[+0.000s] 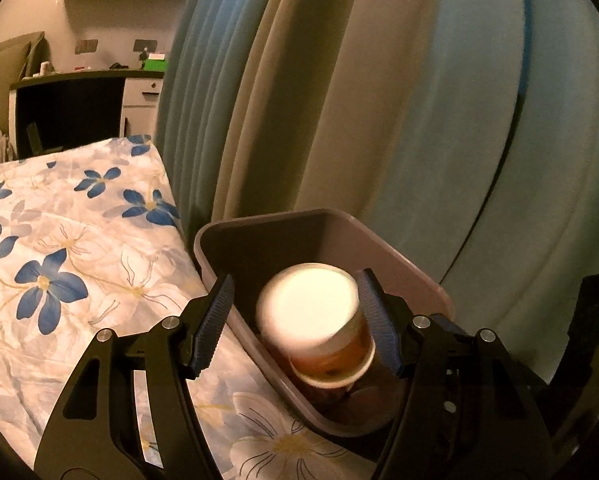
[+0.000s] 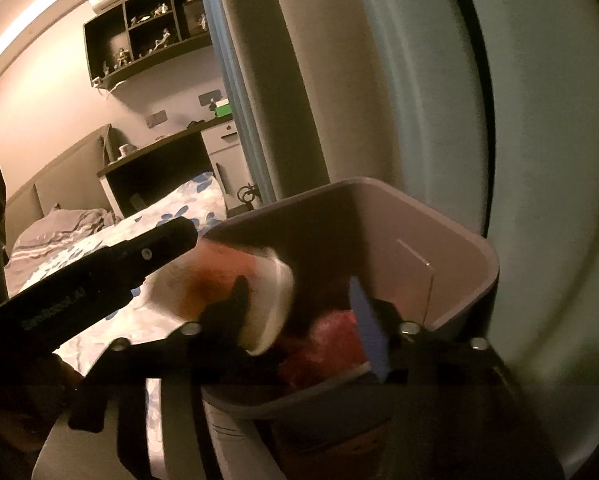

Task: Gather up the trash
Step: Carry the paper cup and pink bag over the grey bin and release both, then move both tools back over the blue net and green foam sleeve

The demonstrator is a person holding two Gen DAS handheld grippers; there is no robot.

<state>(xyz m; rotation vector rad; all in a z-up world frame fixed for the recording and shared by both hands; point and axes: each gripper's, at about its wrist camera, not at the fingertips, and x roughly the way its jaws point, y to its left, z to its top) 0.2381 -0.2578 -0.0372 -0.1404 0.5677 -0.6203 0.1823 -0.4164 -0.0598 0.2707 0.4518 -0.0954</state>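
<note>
A dim bedroom, lit warm yellow. A person holds a two-finger claw in each hand above a small grey trash bin (image 1: 395,248) that stands hard against the near right edge of a bed covered in a white sheet with blue flowers (image 1: 59,264). Pale curtains (image 1: 339,100) hang just behind the bin.

The left gripper (image 1: 299,328) carries a clear plastic cup (image 1: 319,324) with a white lid, amber liquid showing through its side. The cup lies tilted, lid facing the camera, directly over the bin's open mouth. The right-hand blue pad touches the cup's side; the left-hand pad looks slightly clear of it, and the blur makes it hard to say whether the cup is pinched or already slipping free.

The right gripper (image 2: 299,320) hangs over the same bin with its jaws spread and nothing between them. Below it, something red and crumpled (image 2: 331,340) already lies inside the bin.

This looks like the drop step: the cup is over the bin but not yet resting in it. The next move seems to call for spreading the left jaws fully so the cup falls inside, and the liquid could spill if the lid pops.
</note>
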